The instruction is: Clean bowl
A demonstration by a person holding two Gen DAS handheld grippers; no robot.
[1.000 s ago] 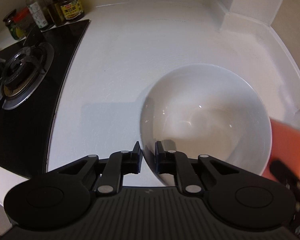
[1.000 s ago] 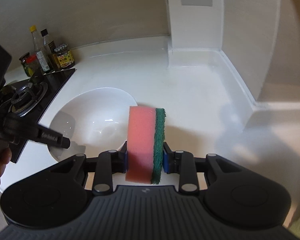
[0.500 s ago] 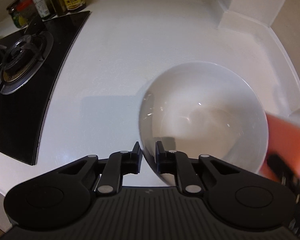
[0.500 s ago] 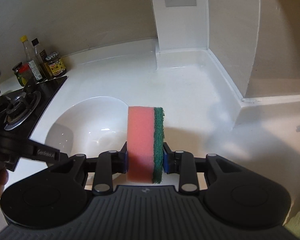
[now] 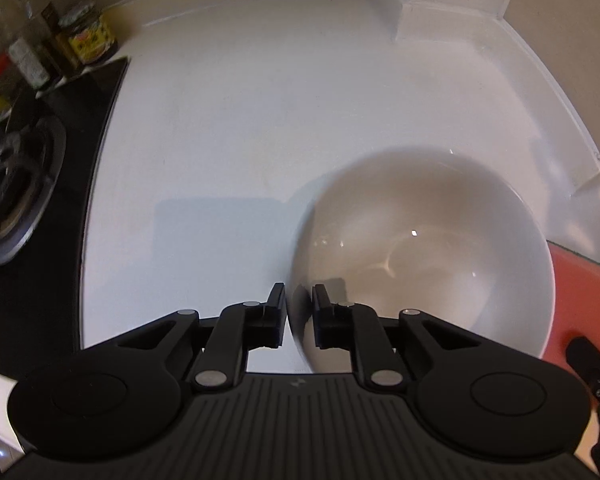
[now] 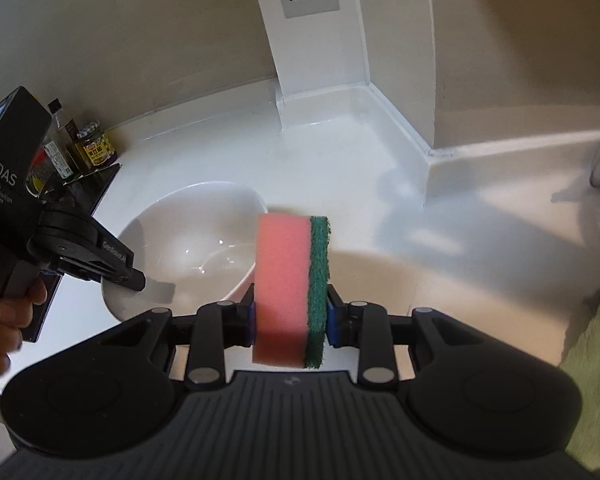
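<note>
A white bowl (image 5: 420, 248) stands on the white counter, seemingly tipped up at its left side in the right wrist view (image 6: 192, 232). My left gripper (image 5: 299, 308) straddles the bowl's near-left rim. Its jaws are opening, with the rim still between the pads. From the right wrist view the left gripper (image 6: 138, 278) shows at that same rim, held by a hand (image 6: 4, 312). My right gripper (image 6: 290, 316) is shut on a pink sponge with a green scouring layer (image 6: 284, 280), upright, just right of the bowl. The sponge (image 5: 580, 304) shows at the right edge of the left wrist view.
A black gas hob (image 5: 16, 184) lies left of the bowl, with sauce bottles and jars (image 5: 88, 36) behind it. A white wall column with a vent (image 6: 312, 40) rises at the back. A green cloth (image 6: 596, 360) hangs at the right edge.
Both hands drifted sideways over the counter, and the hob slid toward the left edge of the left wrist view. The bowl's rim stays between the left fingers; the sponge stays clamped.
</note>
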